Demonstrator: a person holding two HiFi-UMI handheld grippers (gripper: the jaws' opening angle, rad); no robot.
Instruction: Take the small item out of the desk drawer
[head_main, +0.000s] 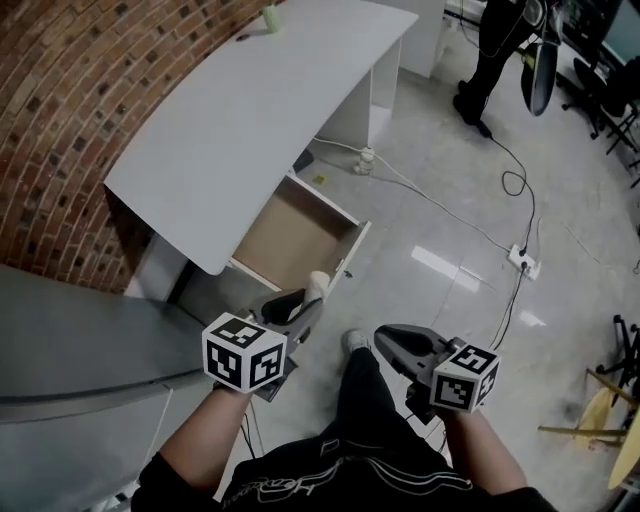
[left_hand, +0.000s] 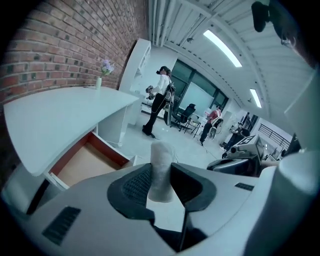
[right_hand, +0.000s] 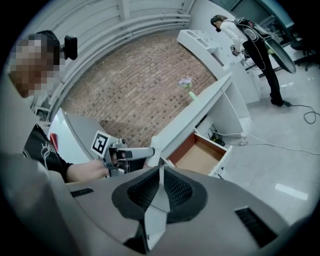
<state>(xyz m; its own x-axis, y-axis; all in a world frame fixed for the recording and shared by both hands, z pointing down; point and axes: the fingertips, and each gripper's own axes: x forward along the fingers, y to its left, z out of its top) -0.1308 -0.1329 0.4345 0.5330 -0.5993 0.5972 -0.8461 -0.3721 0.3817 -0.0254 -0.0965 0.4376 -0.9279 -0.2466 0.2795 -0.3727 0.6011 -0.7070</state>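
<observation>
One small white cylindrical item (left_hand: 161, 156), one open drawer, two tools: the left tool (left_hand: 160, 171) is clenched on the item, its two dark ribbed pads pressing on the item's sides near its lower end, with the upper end standing up clear of the jaws. In the head view the item sits at the tip of that tool, outside the white drawer with a brown wooden floor (head_main: 300, 235) and just beside the near end of its front panel.

The drawer stands pulled out from under the single white curved tabletop (head_main: 250, 110), which carries one small pale green vase (head_main: 270, 18) at its far end against the red brick wall (head_main: 60, 120).

The right tool (right_hand: 161, 172) is clenched too, jaws pressed flat together on nothing, and it hangs over the pale glossy floor (head_main: 450, 200) well apart from the drawer.

Both of the person's bare forearms reach forward over dark trousers, each tool's marker cube close to the wrist. The left tool points towards the drawer, the right one runs roughly alongside it.

One person in dark clothes (head_main: 490, 60) stands beyond the desk. One white power strip (head_main: 522, 262) lies on the floor with cables trailing from it.
</observation>
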